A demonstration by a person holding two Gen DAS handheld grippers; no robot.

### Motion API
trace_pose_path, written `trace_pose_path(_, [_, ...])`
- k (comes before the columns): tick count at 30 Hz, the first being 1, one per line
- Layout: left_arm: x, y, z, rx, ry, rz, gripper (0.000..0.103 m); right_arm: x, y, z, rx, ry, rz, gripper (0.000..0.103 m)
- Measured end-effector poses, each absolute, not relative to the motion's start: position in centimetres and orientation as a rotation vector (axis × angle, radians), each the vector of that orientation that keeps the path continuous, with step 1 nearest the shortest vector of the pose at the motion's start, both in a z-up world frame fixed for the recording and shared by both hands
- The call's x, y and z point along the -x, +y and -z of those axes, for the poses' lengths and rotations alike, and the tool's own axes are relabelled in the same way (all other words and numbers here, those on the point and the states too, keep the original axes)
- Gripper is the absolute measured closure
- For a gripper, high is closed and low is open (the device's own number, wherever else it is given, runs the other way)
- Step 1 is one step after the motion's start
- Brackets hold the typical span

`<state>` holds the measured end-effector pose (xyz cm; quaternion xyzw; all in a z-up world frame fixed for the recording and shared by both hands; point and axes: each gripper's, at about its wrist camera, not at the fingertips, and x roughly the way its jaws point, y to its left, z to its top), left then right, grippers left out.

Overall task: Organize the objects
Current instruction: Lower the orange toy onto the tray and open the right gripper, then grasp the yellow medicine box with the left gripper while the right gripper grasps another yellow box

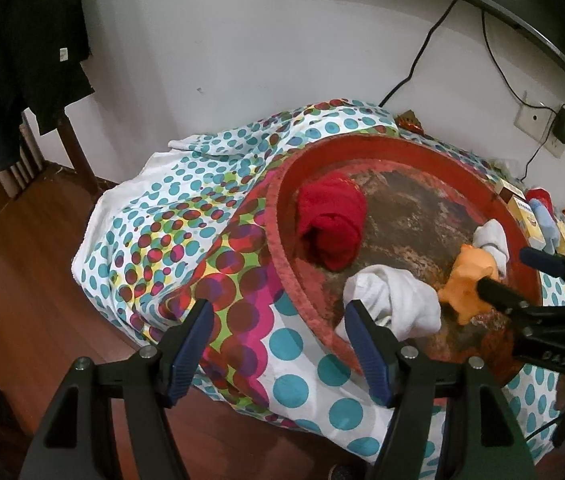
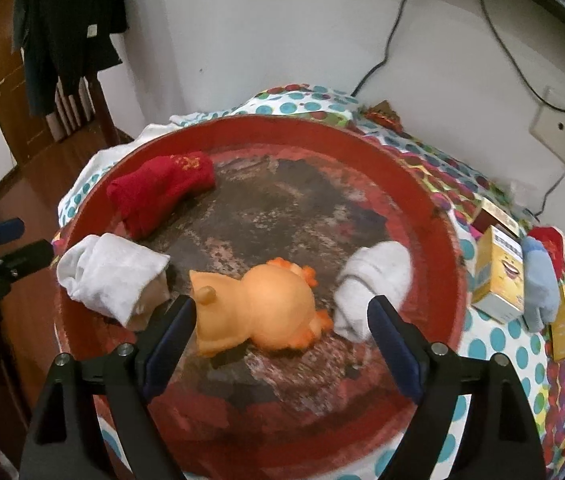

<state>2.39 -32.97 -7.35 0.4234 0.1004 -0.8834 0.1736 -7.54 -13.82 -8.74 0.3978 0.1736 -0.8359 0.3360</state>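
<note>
Orange toy lying in red tray, between wide right gripper jaws, untouched

Both views are lit evenly by soft indoor light from above; the white wall is rendered bright but not overexposed. Strong fisheye distortion is seen – straight edges are bent and the corners are cut off in black. In the right wrist view some motion blur is noticed on the orange toy and the white sock. A weak sheen is given by the wooden floor. Shadows are soft – hard ones are hardly found.
</note>
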Motion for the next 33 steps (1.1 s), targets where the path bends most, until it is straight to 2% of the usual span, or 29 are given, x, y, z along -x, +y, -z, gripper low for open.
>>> trace_pose_path(12, [-1.9,-30.9,7.6,-1.218,0.198,2.530,0.033,9.5,-7.9,7.9,-1.034,0.353,2.266,0.013])
trace_pose_path(20, [-1.6,-30.2,8.0,-1.241,0.188,2.533,0.033,12.8,-0.5,8.2,-1.084,0.325,2.424,0.012])
trace_pose_path(33, [-1.3,-27.2,7.3,-1.242,0.090,2.571,0.033,18.6,11.7,8.8,-1.211,0.356,2.596,0.012])
